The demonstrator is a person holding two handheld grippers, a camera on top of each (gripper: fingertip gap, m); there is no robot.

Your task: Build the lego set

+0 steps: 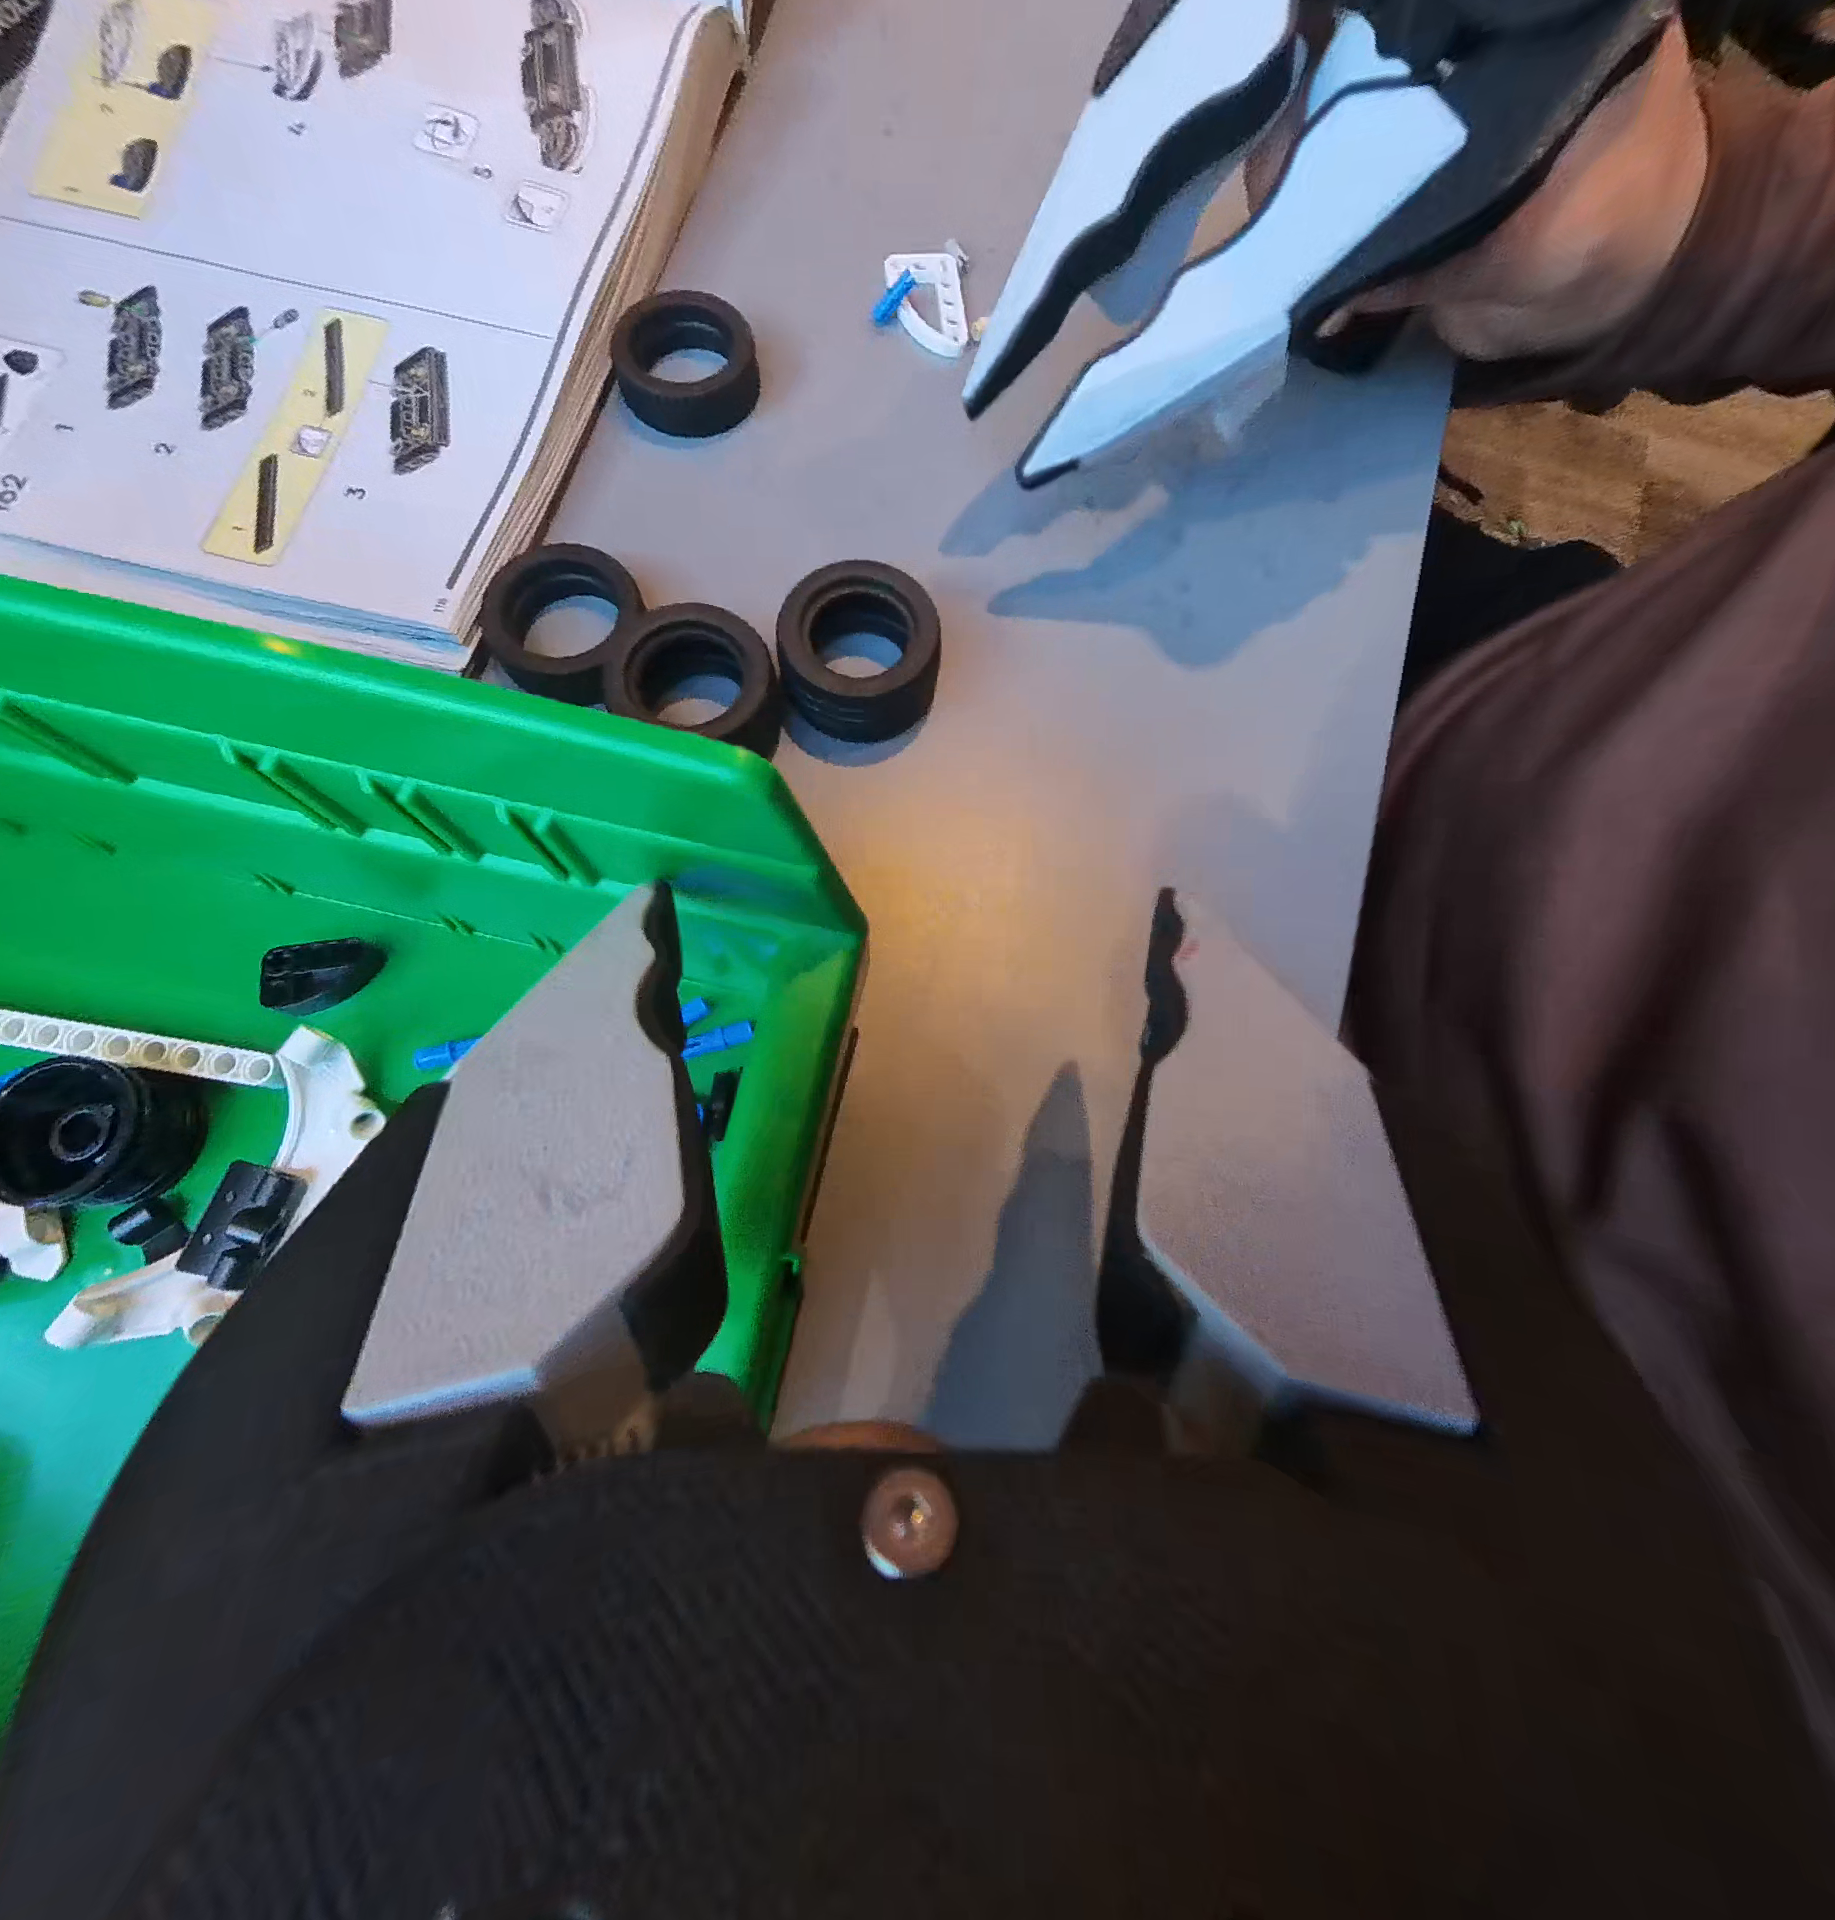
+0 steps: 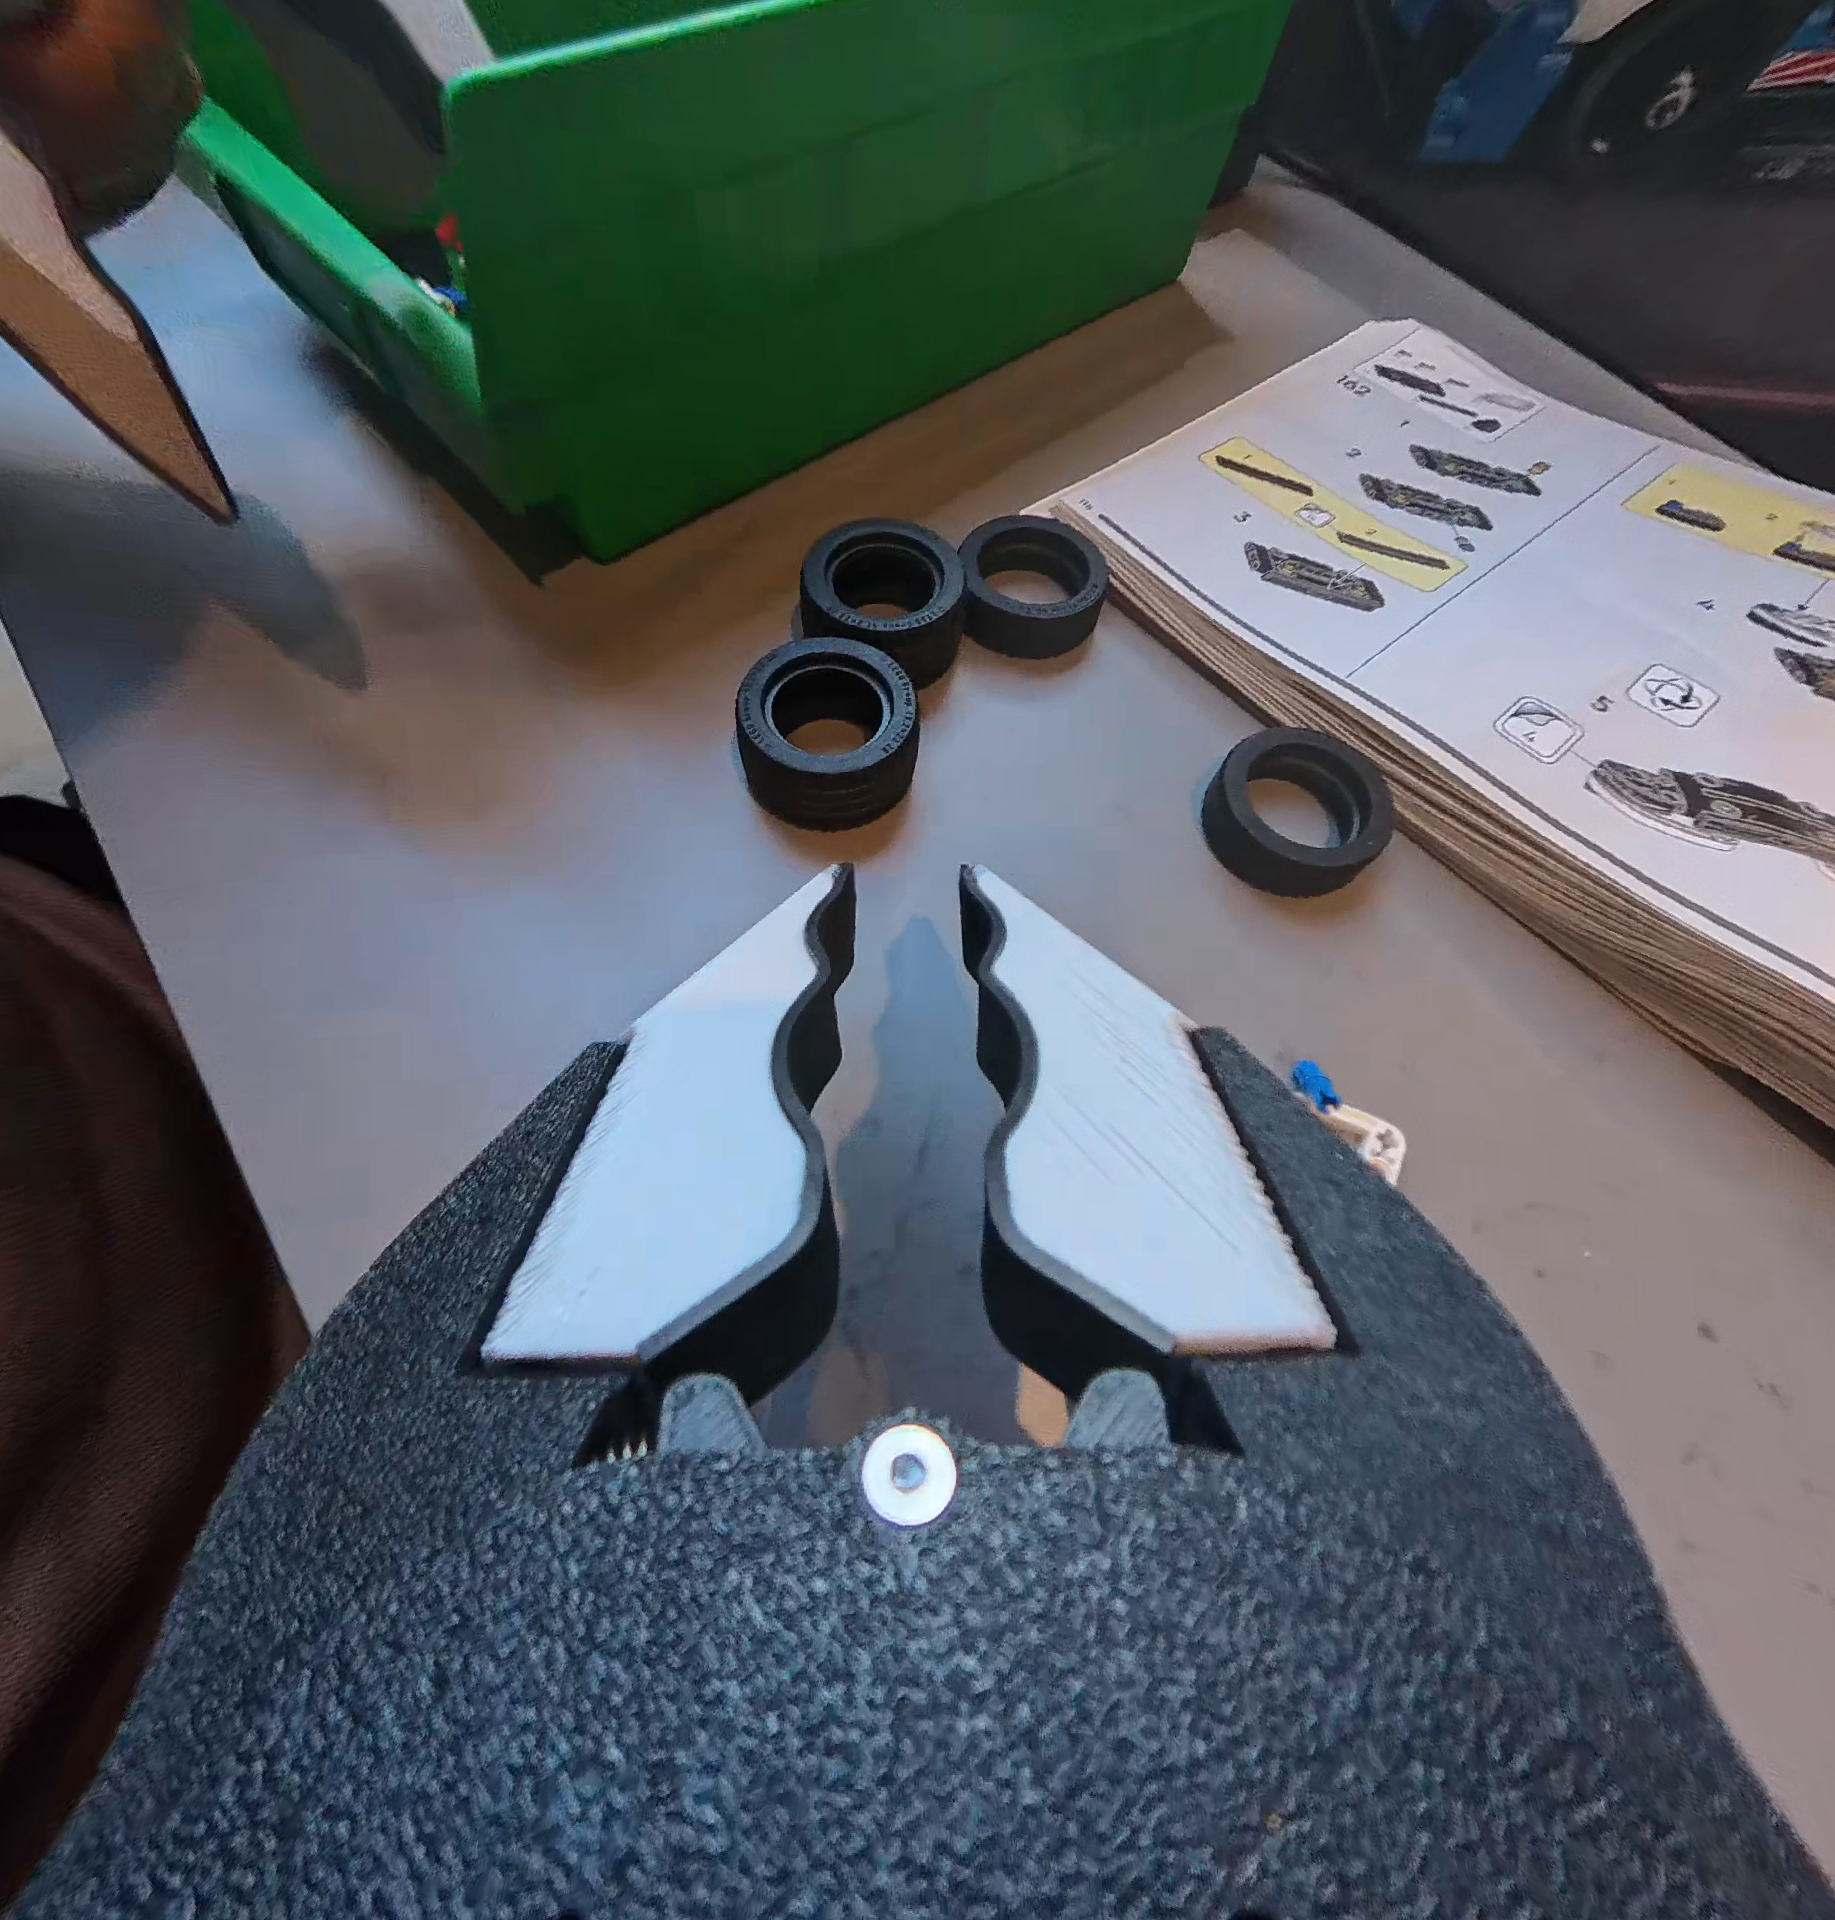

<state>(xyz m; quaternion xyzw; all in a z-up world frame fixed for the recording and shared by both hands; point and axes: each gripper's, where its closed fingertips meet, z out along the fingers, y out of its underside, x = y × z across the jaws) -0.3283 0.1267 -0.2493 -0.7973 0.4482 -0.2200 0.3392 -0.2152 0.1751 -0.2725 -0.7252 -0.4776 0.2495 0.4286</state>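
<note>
1. Black rubber tyres lie loose on the grey table (image 2: 477, 935): three clustered (image 2: 828, 732) just beside the green bin (image 2: 819, 270), a fourth (image 2: 1297, 810) near the open instruction booklet (image 2: 1515, 644).
2. Your left gripper (image 1: 913, 914) hangs spread wide and empty over the bin's corner, above the loose parts, including a black wheel hub (image 1: 82, 1138).
3. Your right gripper (image 2: 905, 883) is parted slightly, holding nothing, aimed at the nearest tyre.
4. A small white piece with a blue pin (image 1: 928, 301) lies beside it.
5. You seem to be at the wheel stage; next likely calls for fetching a hub and pinching a tyre.
</note>
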